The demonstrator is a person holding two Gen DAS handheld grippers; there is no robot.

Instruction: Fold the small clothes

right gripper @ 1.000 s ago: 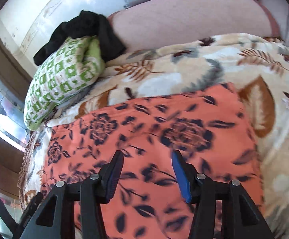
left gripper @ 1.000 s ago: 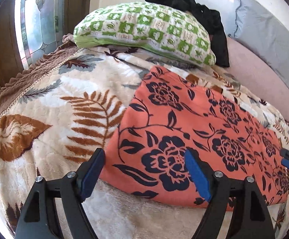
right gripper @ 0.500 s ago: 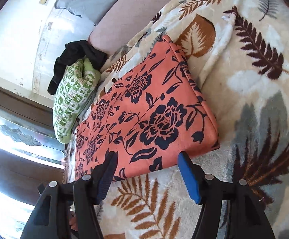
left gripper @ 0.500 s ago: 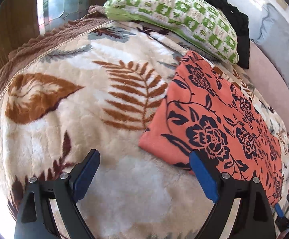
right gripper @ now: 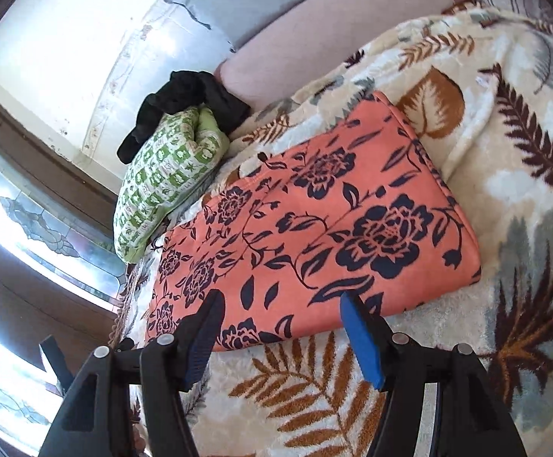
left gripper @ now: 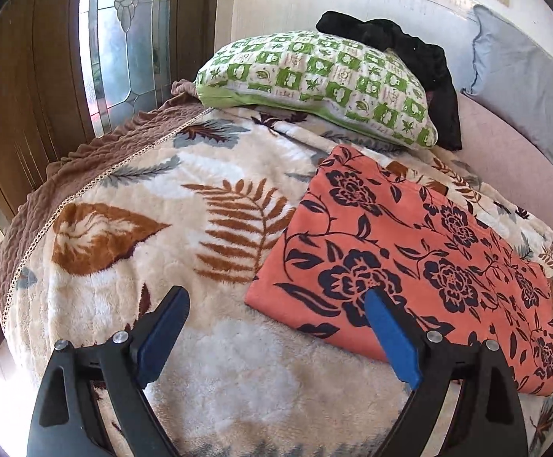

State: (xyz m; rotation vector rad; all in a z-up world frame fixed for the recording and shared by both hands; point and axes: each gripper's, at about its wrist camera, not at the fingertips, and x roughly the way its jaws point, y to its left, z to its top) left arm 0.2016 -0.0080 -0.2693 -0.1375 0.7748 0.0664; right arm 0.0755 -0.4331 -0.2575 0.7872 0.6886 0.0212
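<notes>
Cream plush with brown fern prints makes up the blanket [left gripper: 215,361] spread over the bed, and on it a folded orange cloth [left gripper: 409,251] with dark flowers is laid flat, just below a green checked pillow [left gripper: 314,83] topped by a black garment [left gripper: 409,49]. The left gripper [left gripper: 276,320] is held with its jaws spread wide and nothing between them, over the cloth's near corner. The right gripper [right gripper: 280,323] is likewise parted and empty at the cloth's near edge; contact cannot be told.
</notes>
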